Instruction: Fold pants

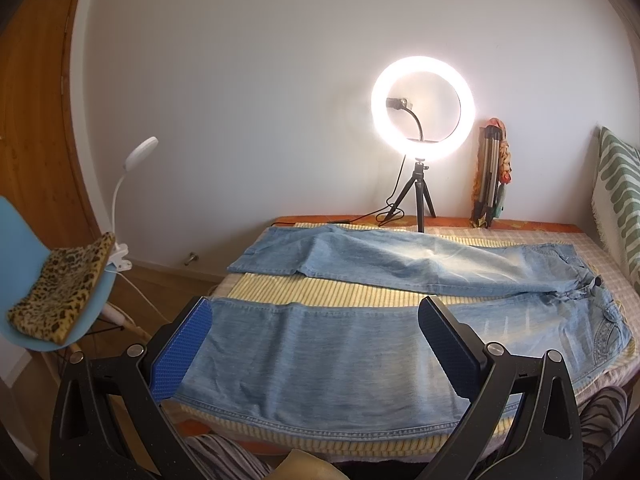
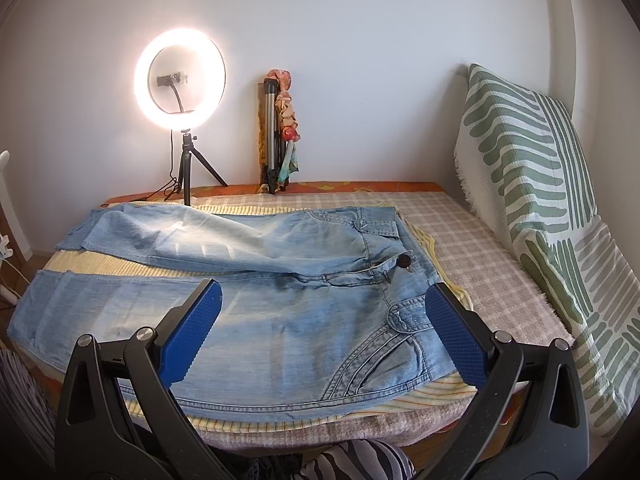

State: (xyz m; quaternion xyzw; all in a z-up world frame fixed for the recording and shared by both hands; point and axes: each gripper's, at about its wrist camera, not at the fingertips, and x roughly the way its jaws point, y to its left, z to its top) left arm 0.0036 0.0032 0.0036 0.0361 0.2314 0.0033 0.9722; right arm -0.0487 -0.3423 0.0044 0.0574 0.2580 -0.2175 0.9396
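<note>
Two grippers, both spread wide and holding nothing: left gripper [image 1: 316,340] hovering above the lower part of the near trouser leg, right gripper [image 2: 324,328] hovering above the hip and front pocket of the same leg. Jeans [image 2: 280,312] spread flat on a striped mat [image 1: 320,290] on the bed [image 2: 480,248], legs parted in a narrow V, waistband toward 3 o'clock, hems toward 9 o'clock, far leg toward 12 o'clock. Nothing folded yet, by the look of it.

Likely first step: near leg over far leg. To do it well:
- Lower each gripper onto the near outer seam at 6 o'clock, left close to the hem, right close to the waistband.
- Pinch both denim layers, not the mat beneath.
- Lift together, level, and carry toward 12 o'clock, keeping the cloth taut between the two grippers.
- Match hem to hem and waistband to waistband before letting go.

Keep clear of the ring light [image 2: 180,76] and its tripod [image 2: 188,176] at the far edge, standing just beyond the far leg.
</note>
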